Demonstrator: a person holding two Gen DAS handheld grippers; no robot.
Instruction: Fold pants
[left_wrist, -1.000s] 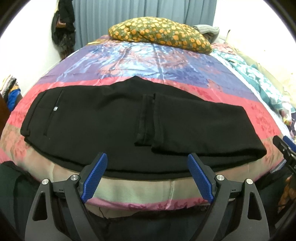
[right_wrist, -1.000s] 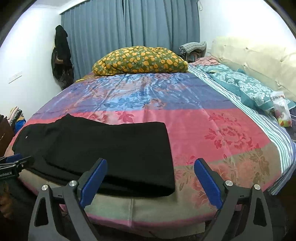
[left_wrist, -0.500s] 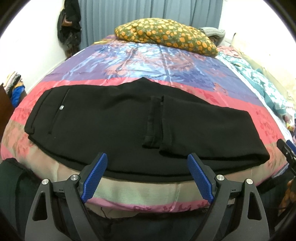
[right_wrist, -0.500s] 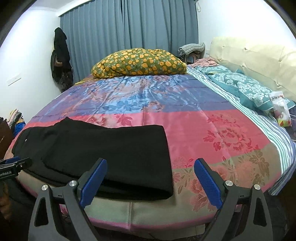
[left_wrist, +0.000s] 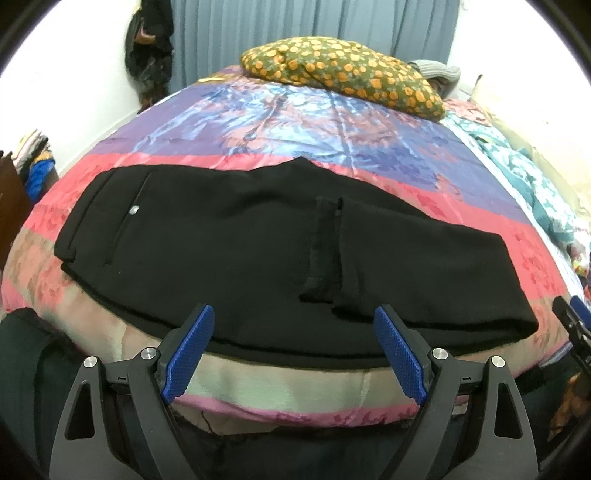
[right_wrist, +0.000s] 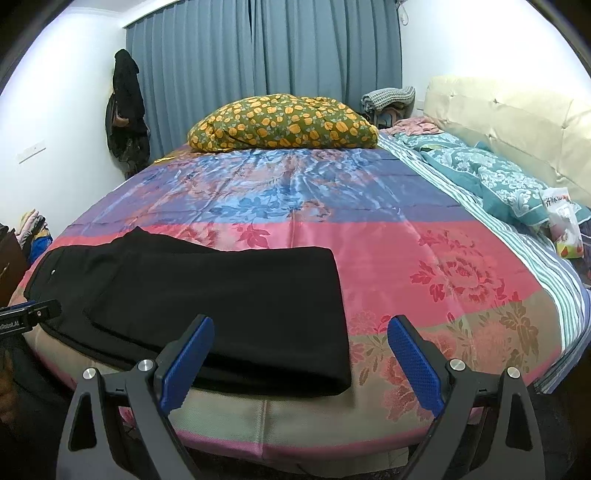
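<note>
The left claw (left_wrist: 293, 325) has edged nearer the pants (left_wrist: 258, 251), spread and empty. The right claw (right_wrist: 301, 338) is spread too. One fold lies done on the bed (right_wrist: 406, 258); another looks due.

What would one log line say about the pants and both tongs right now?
pants: folded once, flat on bedspread | left tongs: open, empty | right tongs: open, empty

Black pants (left_wrist: 229, 243) are laid flat across the near part of a bed, with the waistband at the left and a small pale button seen beside a pocket slit. The legs are folded back over the body from the right, so that the hem ends lie near the middle and a doubled fold forms the right end (right_wrist: 325, 314).
</note>
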